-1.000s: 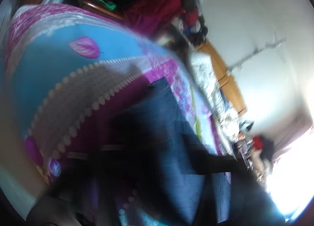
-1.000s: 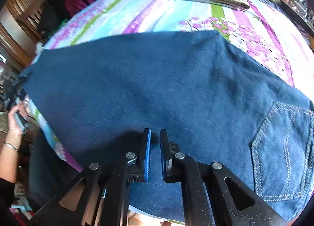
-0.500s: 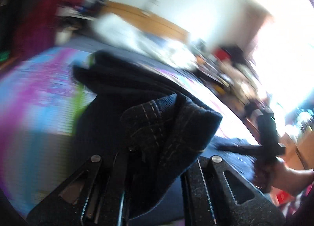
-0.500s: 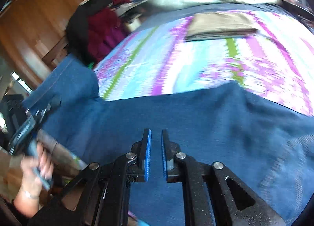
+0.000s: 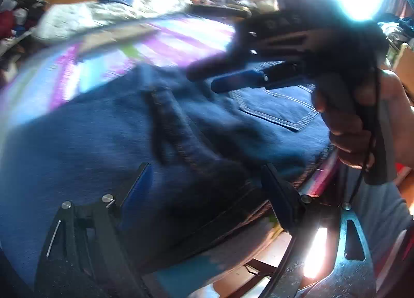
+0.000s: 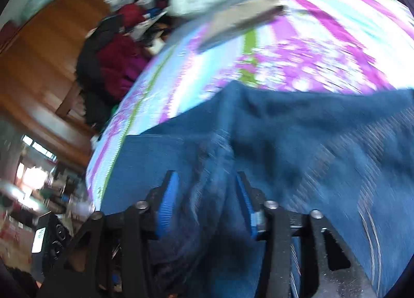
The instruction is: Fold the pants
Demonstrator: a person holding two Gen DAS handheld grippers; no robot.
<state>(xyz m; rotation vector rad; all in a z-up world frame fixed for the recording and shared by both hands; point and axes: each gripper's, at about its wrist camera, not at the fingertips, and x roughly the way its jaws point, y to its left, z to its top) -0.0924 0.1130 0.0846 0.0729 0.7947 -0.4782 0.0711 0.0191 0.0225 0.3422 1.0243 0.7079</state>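
Your blue pants (image 5: pixel 85 142) lie on the bed (image 6: pixel 207 65) — one part flopped over another. Your left gripper (image 5: pixel 207 189) has its fingers wide apart over the cloth. Your right gripper (image 6: pixel 205 202) is spread too — holding nothing.

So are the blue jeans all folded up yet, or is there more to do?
Not yet. The blue denim jeans already look doubled over once on the purple patterned bedspread, a hemmed end lying near the back pocket. Both the left gripper and right gripper are open over the cloth. Left: probably another fold and smoothing.
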